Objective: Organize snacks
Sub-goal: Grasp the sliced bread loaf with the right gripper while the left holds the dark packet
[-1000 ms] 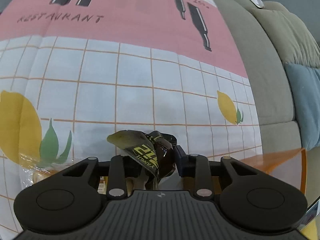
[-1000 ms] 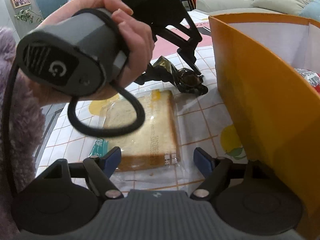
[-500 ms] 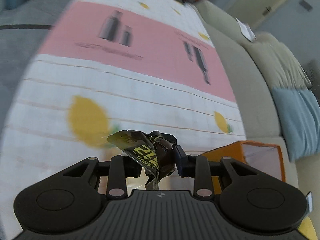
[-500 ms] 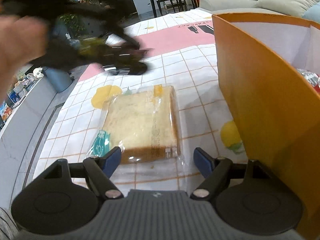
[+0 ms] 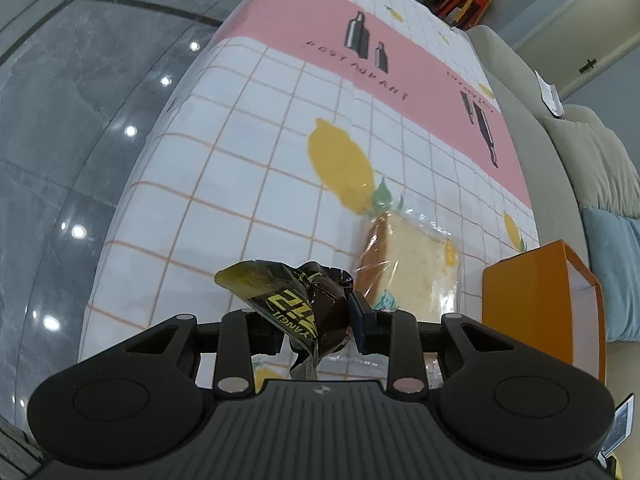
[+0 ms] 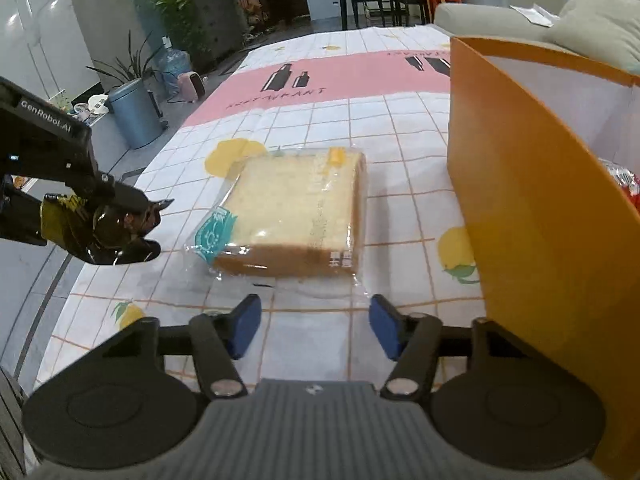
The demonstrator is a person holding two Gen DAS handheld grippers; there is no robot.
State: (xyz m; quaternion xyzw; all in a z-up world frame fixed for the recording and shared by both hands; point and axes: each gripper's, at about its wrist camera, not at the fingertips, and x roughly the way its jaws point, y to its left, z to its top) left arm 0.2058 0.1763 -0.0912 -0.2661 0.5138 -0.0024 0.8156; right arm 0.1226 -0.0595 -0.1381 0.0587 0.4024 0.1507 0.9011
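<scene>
My left gripper (image 5: 316, 320) is shut on a dark snack packet (image 5: 296, 300) with yellow print, held above the tablecloth near the table's left edge. The right wrist view shows that gripper (image 6: 132, 228) and packet (image 6: 80, 224) at the far left. A wrapped slice of bread (image 6: 296, 220) lies flat on the cloth, also seen in the left wrist view as the bread (image 5: 408, 272). My right gripper (image 6: 314, 328) hovers just short of the bread's near edge, its jaws closing with nothing between the blue pads (image 6: 244, 326). An orange box (image 6: 532, 208) stands at the right.
The checked tablecloth (image 5: 280, 168) with lemons and a pink band covers the table. A red-and-white packet (image 6: 624, 184) lies inside the orange box (image 5: 532, 304). A grey sofa (image 5: 592, 168) runs along the right. The floor drops off at the table's left edge.
My left gripper carried the dark packet away from the middle of the table toward its left edge, uncovering the bread. The right gripper's jaws have narrowed.
</scene>
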